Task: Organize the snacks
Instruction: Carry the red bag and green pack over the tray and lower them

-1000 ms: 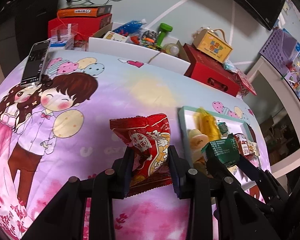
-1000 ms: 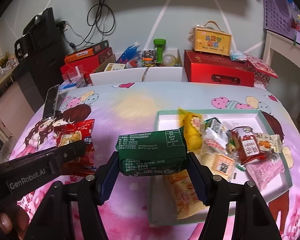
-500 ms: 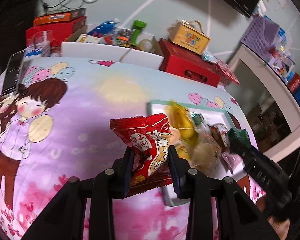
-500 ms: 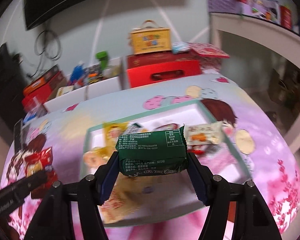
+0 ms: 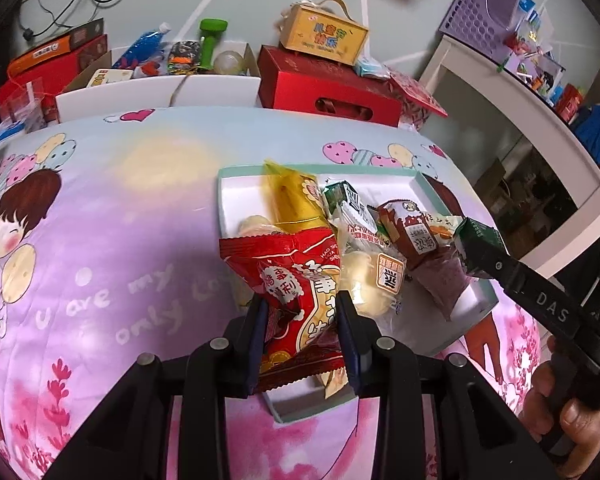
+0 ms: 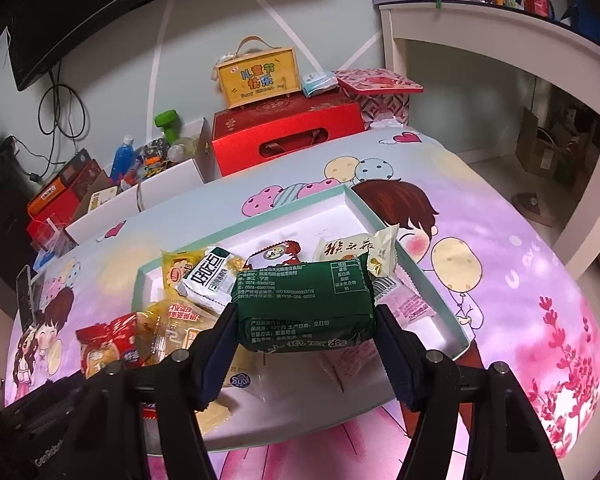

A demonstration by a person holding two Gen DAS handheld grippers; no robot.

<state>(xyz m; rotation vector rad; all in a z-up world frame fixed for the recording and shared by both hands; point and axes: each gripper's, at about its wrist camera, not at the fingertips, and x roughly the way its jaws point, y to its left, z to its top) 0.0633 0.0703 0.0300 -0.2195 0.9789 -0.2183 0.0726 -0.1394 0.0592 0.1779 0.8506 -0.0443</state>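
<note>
I hold a crinkly red foil snack bag (image 5: 296, 284) pinched in my left gripper (image 5: 302, 320) and a dark green wrapped bar (image 6: 304, 304) clamped in my right gripper (image 6: 304, 344), both above the white teal-rimmed tray (image 6: 440, 300). Its heaped packets could let either one slide off over the rim.

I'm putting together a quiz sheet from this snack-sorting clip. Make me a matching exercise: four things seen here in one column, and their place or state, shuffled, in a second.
Things
1. red snack bag
2. green packet
3. yellow gift box
4. yellow packet

Places or states
A. standing on the red carton
B. clamped in the right gripper
C. lying in the white tray
D. clamped in the left gripper

Pairs: 1-D, 2-B, 3-A, 4-C
</note>
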